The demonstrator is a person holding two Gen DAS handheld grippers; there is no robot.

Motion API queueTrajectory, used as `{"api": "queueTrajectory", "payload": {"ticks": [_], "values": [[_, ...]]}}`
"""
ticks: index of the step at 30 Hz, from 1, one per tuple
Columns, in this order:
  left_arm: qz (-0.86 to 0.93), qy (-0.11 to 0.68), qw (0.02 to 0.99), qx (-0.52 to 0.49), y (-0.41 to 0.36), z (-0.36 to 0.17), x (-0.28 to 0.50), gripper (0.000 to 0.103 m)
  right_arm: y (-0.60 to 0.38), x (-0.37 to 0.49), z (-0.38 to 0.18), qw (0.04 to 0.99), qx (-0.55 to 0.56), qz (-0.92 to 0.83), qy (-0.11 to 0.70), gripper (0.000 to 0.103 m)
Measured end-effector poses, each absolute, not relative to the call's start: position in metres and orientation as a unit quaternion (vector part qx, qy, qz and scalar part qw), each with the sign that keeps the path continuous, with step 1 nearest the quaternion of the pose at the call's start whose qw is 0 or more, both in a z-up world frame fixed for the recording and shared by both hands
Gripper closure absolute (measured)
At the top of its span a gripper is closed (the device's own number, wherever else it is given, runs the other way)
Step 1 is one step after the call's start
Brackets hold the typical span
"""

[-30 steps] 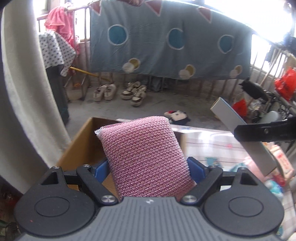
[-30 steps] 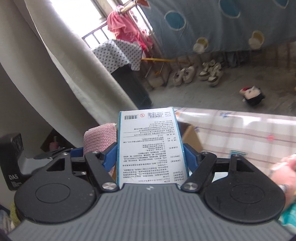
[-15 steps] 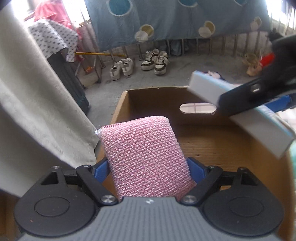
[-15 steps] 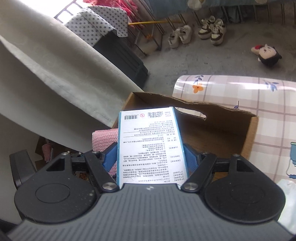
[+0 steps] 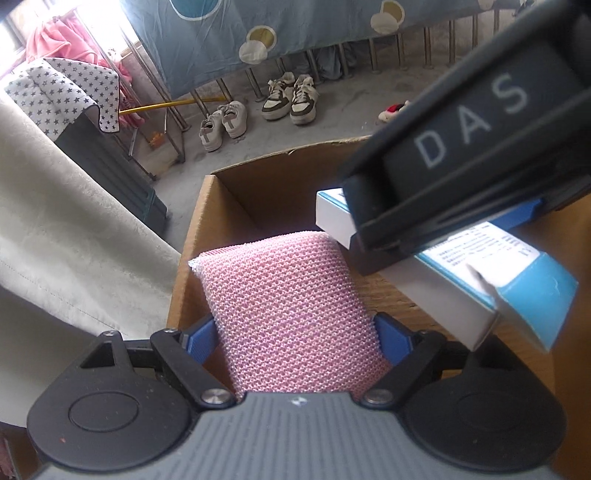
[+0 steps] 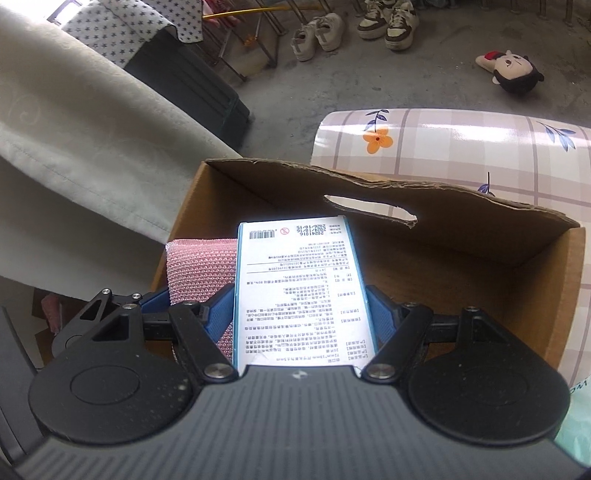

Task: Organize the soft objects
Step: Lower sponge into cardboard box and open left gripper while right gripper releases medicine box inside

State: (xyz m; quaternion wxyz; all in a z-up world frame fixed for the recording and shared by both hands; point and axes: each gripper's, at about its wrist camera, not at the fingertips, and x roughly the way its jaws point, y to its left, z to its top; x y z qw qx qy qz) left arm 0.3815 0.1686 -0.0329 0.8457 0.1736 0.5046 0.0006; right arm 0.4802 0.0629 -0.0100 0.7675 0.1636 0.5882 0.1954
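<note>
Sponge (image 5: 291,314), pink knit-mesh, clamped upright between the blue pads of the left claw (image 5: 293,332), held over the left part of the open cardboard box (image 6: 480,236). Right claw (image 6: 301,317) gripping a white-and-blue printed carton (image 6: 299,291) lengthwise, barcode end pointing away from the camera, also over the box. From the left wrist view, the carton (image 5: 476,280) hangs just right of the sponge and slightly above it; whether the two touch is hard to tell, since the right claw body (image 5: 480,129) blocks the gap. From the right wrist view, the sponge (image 6: 201,273) shows just left of the carton, with the left claw (image 6: 192,306) beside it. Box sits at the edge of a counter with a checked floral cover (image 6: 461,144); a handle slot is cut in its far wall. Grey curtain (image 6: 92,147) to the left. Sneakers (image 6: 388,18) and a plush doll (image 6: 513,72) on the concrete floor beyond.
</note>
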Motion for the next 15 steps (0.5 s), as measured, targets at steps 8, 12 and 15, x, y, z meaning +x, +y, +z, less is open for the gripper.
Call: {"api": "queueTrajectory", "payload": {"ticks": [8, 12, 15], "values": [[0.015, 0.514, 0.838, 0.184, 0.166, -0.042, 0.391, 0.009, 0.056, 0.497, -0.034, 0.765, 0.194, 0.174, 0.589, 0.026], [0.02, 0.517, 0.833, 0.194, 0.161, -0.046, 0.393, 0.007, 0.051, 0.5, -0.046, 0.756, 0.216, 0.168, 0.595, 0.023], [0.024, 0.521, 0.832, 0.191, 0.159, -0.046, 0.395, 0.007, 0.048, 0.501, -0.049, 0.754, 0.224, 0.167, 0.594, 0.023]]}}
